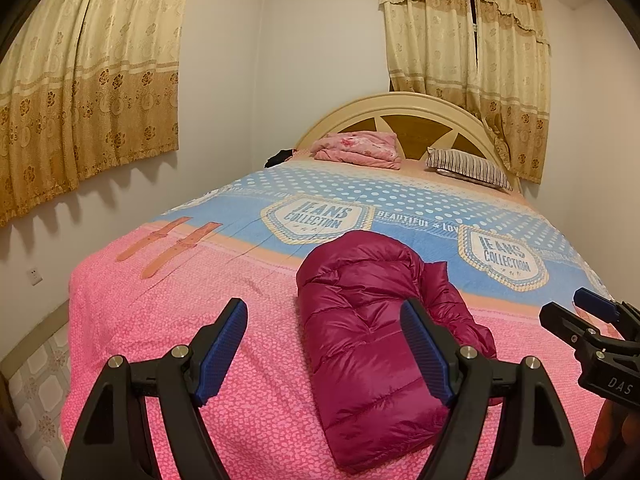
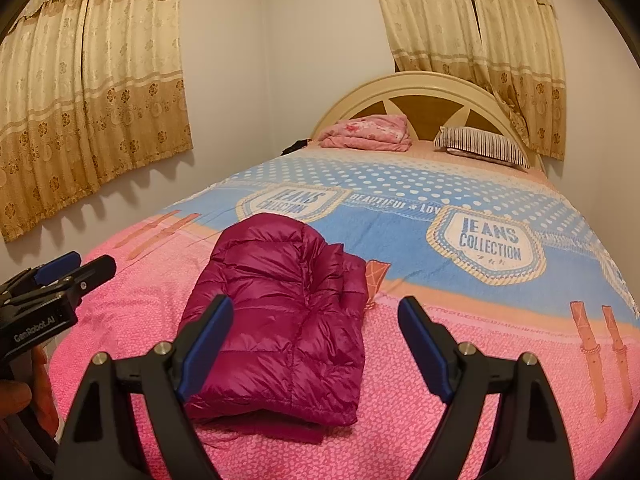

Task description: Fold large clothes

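A magenta puffer jacket (image 1: 360, 320) lies folded into a compact bundle on the pink and blue bedspread (image 1: 180, 320); it also shows in the right wrist view (image 2: 280, 312). My left gripper (image 1: 324, 320) is open and empty, held above the bed's near end, just left of the jacket. My right gripper (image 2: 316, 316) is open and empty, held just right of the jacket. Each gripper shows at the edge of the other's view: the right gripper (image 1: 580, 312) and the left gripper (image 2: 80, 268).
A folded pink blanket (image 1: 360, 148) and a striped pillow (image 1: 468, 168) lie by the headboard (image 1: 400, 108). A dark item (image 1: 280, 157) sits at the bed's far left corner. Curtains (image 1: 80, 80) hang on both walls. Tiled floor (image 1: 36, 380) shows at left.
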Demonstrator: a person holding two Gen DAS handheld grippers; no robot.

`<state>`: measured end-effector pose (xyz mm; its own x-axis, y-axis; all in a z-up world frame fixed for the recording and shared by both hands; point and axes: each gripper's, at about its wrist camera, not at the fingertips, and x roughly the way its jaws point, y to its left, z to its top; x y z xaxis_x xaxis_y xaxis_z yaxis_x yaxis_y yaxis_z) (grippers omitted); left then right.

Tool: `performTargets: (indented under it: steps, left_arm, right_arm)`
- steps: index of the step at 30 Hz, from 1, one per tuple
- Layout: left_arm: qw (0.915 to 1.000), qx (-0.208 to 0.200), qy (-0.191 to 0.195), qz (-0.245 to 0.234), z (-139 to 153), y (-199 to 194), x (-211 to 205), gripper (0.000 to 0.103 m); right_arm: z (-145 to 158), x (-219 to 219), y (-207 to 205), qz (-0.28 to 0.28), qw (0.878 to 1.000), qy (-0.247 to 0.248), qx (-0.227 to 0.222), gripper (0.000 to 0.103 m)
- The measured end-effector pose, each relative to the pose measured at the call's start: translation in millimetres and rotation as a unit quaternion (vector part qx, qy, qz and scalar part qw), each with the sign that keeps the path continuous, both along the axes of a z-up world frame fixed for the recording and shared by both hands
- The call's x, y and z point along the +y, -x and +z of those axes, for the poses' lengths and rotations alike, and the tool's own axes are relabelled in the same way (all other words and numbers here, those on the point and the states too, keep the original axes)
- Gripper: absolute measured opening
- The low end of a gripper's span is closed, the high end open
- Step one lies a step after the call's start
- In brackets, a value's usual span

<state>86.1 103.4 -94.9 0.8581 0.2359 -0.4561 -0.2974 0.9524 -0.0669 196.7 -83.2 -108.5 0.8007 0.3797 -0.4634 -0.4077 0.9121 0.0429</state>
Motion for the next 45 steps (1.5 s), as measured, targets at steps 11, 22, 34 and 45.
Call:
performTargets:
  steps: [11, 22, 34, 45]
  left_arm:
    - [1.0000, 0.004, -0.003, 0.006, -1.7, -1.6, 0.6, 0.079]
    - [0.9999, 0.009, -0.007, 0.007, -3.6, -3.0, 0.2, 0.080]
    - [0.9999, 0.012, 0.000, 0.008, -5.7, -5.7, 1.7, 0.081]
    - [0.9998, 0.007, -0.012, 0.014, -4.0, -5.3, -3.1, 0.093]
  right_arm:
    - [-0.5, 0.3, 1.1, 0.001, 1.000, 0.000, 0.000, 0.087]
    - [-0.6, 0.6, 1.1, 0.000, 1.000, 0.000, 0.000, 0.087]
    - [-0.8, 6.5, 3.7, 0.003, 1.000, 0.001, 0.000, 0.087]
    - [-0.1, 8.1, 4.0, 0.003, 1.000, 0.001, -0.003, 0.087]
